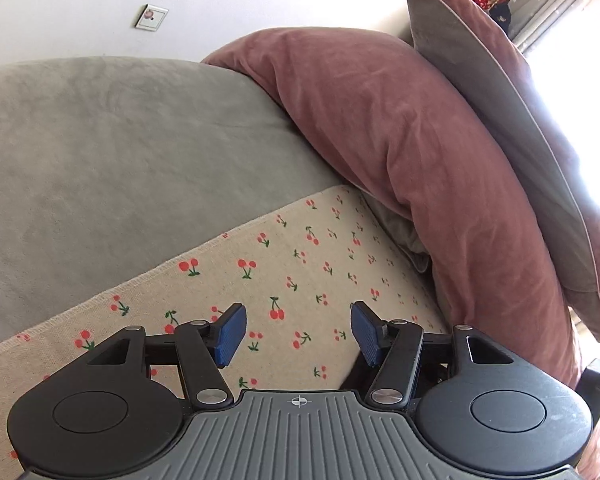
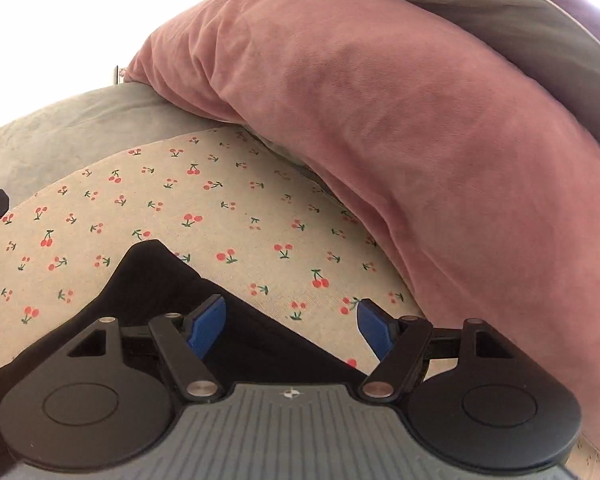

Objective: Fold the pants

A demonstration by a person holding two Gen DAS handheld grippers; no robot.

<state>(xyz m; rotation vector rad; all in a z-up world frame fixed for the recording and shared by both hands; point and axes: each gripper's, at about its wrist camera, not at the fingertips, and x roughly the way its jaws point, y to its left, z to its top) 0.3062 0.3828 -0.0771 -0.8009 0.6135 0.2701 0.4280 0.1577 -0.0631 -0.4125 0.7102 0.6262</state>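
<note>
Two open jaws show in the left wrist view: the left gripper (image 1: pixel 298 334) has its blue pads spread apart with nothing between them, hanging over the cherry-print cloth (image 1: pixel 292 264) that lies on the grey bedcover (image 1: pixel 120 148). No pants are plain in this view (only a dark sliver by the right finger, too small to name). A pink pillow (image 1: pixel 400 140) and a grey-backed cushion (image 1: pixel 512 128) are stacked at the right.

From the right wrist view, the right gripper (image 2: pixel 292 330) is also spread wide and grips nothing. The black pants (image 2: pixel 172 280) lie on the cloth just beneath and behind its left finger, a folded-looking corner pointing up the picture. At the far left edge a piece of the other gripper shows.

I judge this a gap between folds, both claws free. Next, each must come down on an edge of the dark fabric and pinch it cleanly, without catching the printed cloth below.
</note>
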